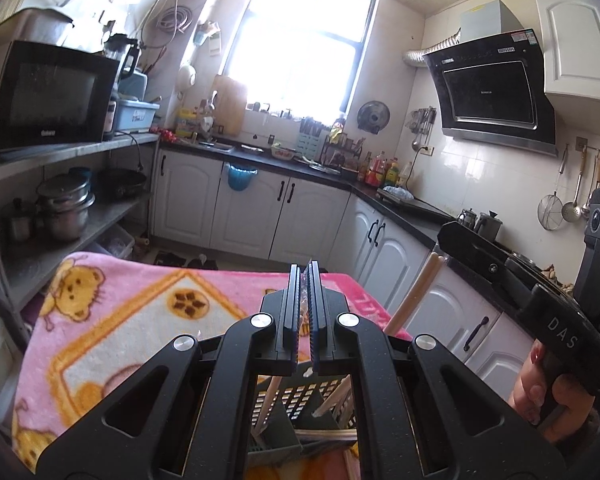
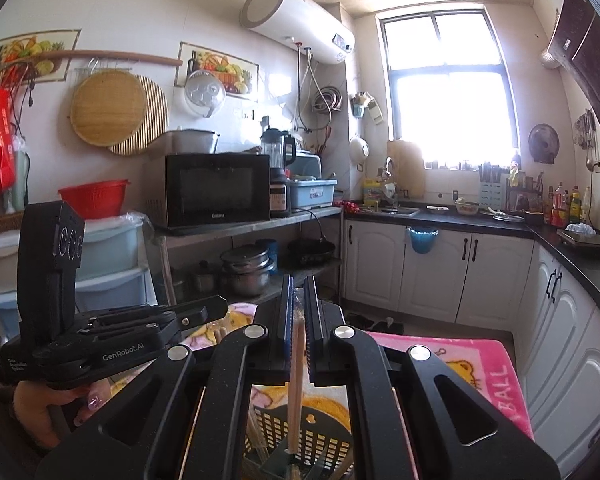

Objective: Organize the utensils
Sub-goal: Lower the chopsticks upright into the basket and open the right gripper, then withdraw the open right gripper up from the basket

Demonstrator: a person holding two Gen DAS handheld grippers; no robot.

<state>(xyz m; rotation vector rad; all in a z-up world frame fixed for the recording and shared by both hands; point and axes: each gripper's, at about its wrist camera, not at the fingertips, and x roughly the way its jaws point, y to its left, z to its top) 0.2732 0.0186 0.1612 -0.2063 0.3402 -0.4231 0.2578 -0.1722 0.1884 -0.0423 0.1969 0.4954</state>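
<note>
Chopsticks [image 2: 297, 364] clamped in your right gripper [image 2: 297, 312] hang over the slotted basket [image 2: 320, 436], which already holds several; your left gripper [image 1: 304, 300] looks closed, seemingly empty.

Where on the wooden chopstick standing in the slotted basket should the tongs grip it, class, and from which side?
Grip the chopstick on its upper shaft, well above the basket rim, coming from above. It stands nearly upright with its tip down in the basket, so only the top is free. The right tongs are shut on it exactly there, one pad on each side.
</note>
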